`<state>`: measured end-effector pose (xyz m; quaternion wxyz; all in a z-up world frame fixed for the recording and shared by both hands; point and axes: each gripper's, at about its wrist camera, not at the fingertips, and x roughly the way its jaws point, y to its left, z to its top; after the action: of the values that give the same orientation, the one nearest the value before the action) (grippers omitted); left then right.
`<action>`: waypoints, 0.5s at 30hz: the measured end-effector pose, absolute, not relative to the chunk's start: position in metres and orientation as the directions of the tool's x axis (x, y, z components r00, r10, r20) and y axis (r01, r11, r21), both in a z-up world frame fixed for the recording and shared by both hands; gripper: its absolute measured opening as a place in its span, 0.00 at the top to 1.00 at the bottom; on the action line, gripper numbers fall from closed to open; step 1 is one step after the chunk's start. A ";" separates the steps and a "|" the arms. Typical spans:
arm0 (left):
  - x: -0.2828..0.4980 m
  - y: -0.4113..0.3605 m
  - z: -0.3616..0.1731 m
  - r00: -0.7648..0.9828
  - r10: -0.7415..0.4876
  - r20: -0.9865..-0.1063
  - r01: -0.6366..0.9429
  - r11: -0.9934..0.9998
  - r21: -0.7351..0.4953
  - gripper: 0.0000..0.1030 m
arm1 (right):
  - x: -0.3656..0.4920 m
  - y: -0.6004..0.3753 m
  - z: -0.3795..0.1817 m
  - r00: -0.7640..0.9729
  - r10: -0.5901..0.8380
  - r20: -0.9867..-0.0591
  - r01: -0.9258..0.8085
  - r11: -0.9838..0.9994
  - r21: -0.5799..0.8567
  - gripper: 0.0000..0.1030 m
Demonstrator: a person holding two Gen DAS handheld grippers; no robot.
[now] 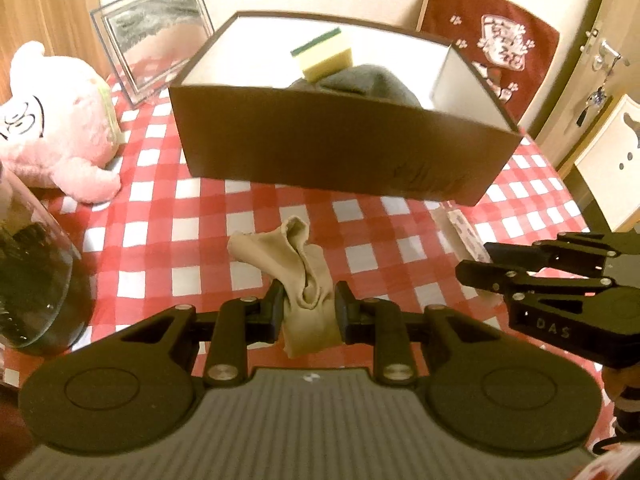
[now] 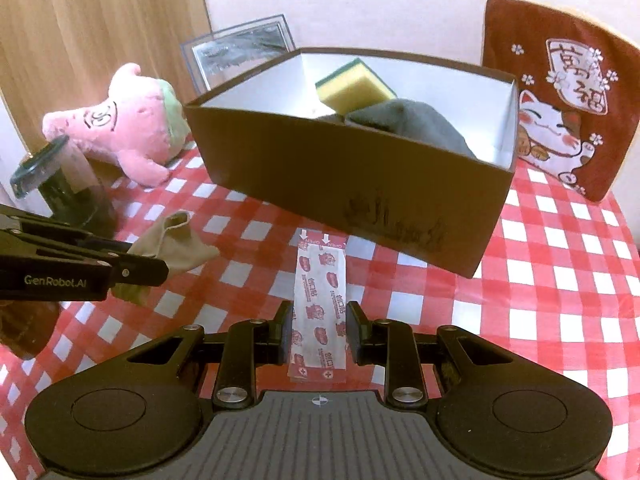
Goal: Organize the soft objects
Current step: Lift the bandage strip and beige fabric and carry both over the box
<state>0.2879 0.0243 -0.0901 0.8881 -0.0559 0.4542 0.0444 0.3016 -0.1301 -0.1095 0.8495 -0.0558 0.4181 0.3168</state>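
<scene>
My left gripper (image 1: 307, 307) is shut on a beige sock (image 1: 304, 272), which hangs bunched above the checked tablecloth; the sock (image 2: 176, 242) also shows at the left of the right wrist view, held by the left gripper (image 2: 152, 268). My right gripper (image 2: 319, 328) is shut on a flat strip of bandage packets (image 2: 320, 308) printed in red. It appears in the left wrist view as the right gripper (image 1: 472, 260). Ahead stands a brown box (image 1: 340, 152) with a white inside, holding a yellow-green sponge (image 1: 324, 56) and a grey cloth (image 1: 368, 84).
A pink plush toy (image 1: 56, 120) lies at the left by a clear picture frame (image 1: 156, 36). A dark glass jar (image 1: 36, 276) stands at the near left. A chair with a red lucky-cat cushion (image 2: 560, 92) is behind the table (image 2: 560, 260) at the right.
</scene>
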 end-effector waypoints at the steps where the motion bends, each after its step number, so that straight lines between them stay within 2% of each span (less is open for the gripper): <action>1: 0.286 0.024 -0.087 0.590 0.028 -0.807 -0.128 0.990 -0.059 0.77 | 0.300 -0.131 -0.107 0.452 0.495 -0.742 -0.586 0.792 0.171 0.73; 15: 0.276 0.012 -0.047 0.672 0.019 -0.741 -0.084 0.995 -0.050 0.77 | 0.288 -0.136 -0.074 0.498 0.531 -0.686 -0.598 0.783 0.171 0.73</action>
<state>0.2757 0.0122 -0.0469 0.9134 -0.0399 0.4042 0.0281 0.2883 -0.1358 -0.0742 0.8642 -0.0447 0.3801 0.3266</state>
